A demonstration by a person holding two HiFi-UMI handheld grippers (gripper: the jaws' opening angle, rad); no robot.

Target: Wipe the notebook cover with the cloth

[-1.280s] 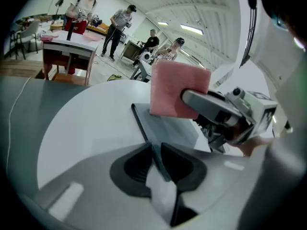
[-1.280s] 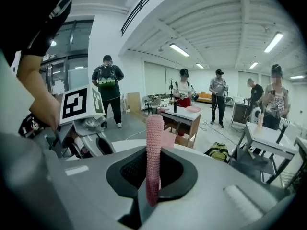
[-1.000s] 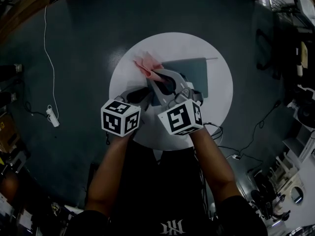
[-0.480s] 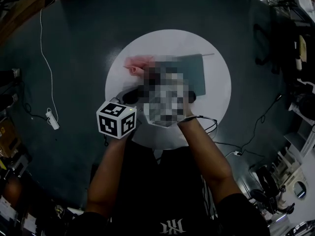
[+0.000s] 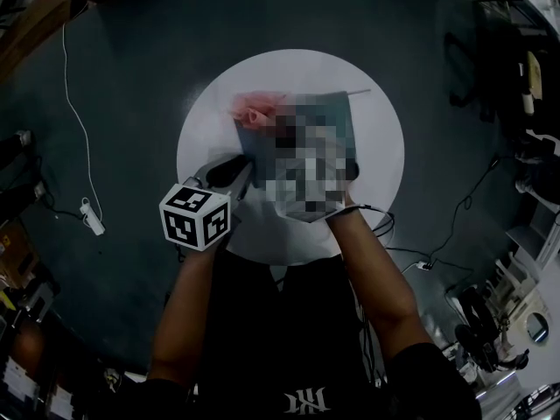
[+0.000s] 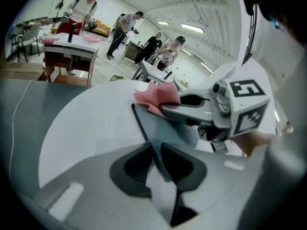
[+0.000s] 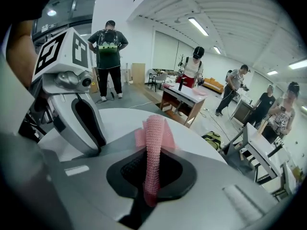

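Observation:
A grey-teal notebook (image 5: 337, 116) lies on the round white table (image 5: 206, 134). My left gripper (image 5: 238, 171) is at the notebook's near left edge; in the left gripper view (image 6: 156, 152) its jaws are shut on the thin edge of the notebook (image 6: 165, 128). A pink cloth (image 5: 254, 108) sits at the notebook's far left corner. My right gripper (image 7: 152, 169) is shut on the pink cloth (image 7: 154, 133), which stands up between its jaws. In the head view a mosaic patch covers the right gripper. From the left gripper view, the right gripper (image 6: 168, 110) holds the cloth (image 6: 156, 97) low over the cover.
The table stands on a dark floor. A white cable (image 5: 74, 121) and a plug block (image 5: 92, 215) lie to the left, and dark cables (image 5: 378, 224) trail off the table's right front. Desks and several people (image 7: 108, 56) stand in the room beyond.
The right gripper has carried the cloth left and farther along the cover. The notebook's left edge now sits further left, at the left gripper's jaws. The left cube has drifted left.

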